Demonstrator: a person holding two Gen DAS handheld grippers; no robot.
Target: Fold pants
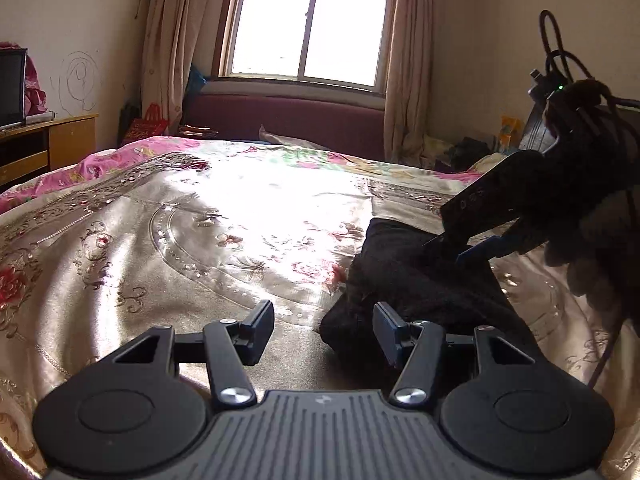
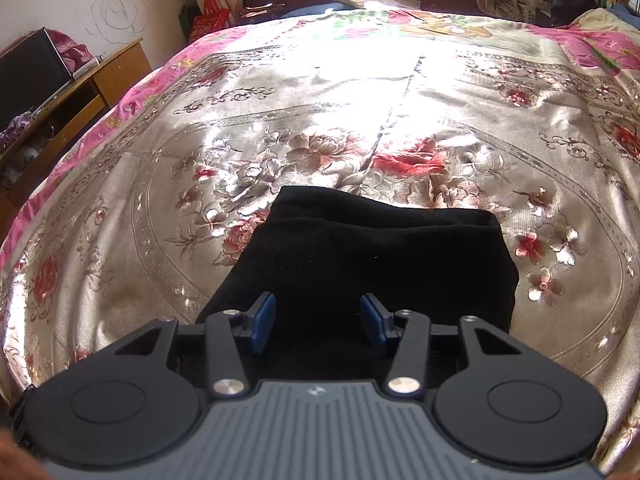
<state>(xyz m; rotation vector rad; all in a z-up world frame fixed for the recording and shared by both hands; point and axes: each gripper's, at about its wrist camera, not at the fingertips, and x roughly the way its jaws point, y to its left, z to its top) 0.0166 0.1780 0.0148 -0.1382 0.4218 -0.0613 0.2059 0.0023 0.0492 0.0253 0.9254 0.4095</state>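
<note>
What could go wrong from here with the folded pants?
1. The pants lie folded with layers offset at the far edge; a one-sided grab may undo the stack.
2. The bedspread is glossy satin, so the bundle may slide when pushed.
3. The left gripper is open near the pants' corner and could pinch bedspread too. The right gripper is open above them.

The near end of the folded black fabric pants [image 2: 372, 264] is hidden behind the right gripper [image 2: 318, 320] body in the right wrist view. In the left wrist view, their right part is covered by that gripper [image 1: 452, 248], whose fingertips cannot be made out. The floral satin bedspread [image 1: 160, 248] is washed out by glare at its centre. The dark screen [image 1: 11, 84] is cut off by the left edge.
</note>
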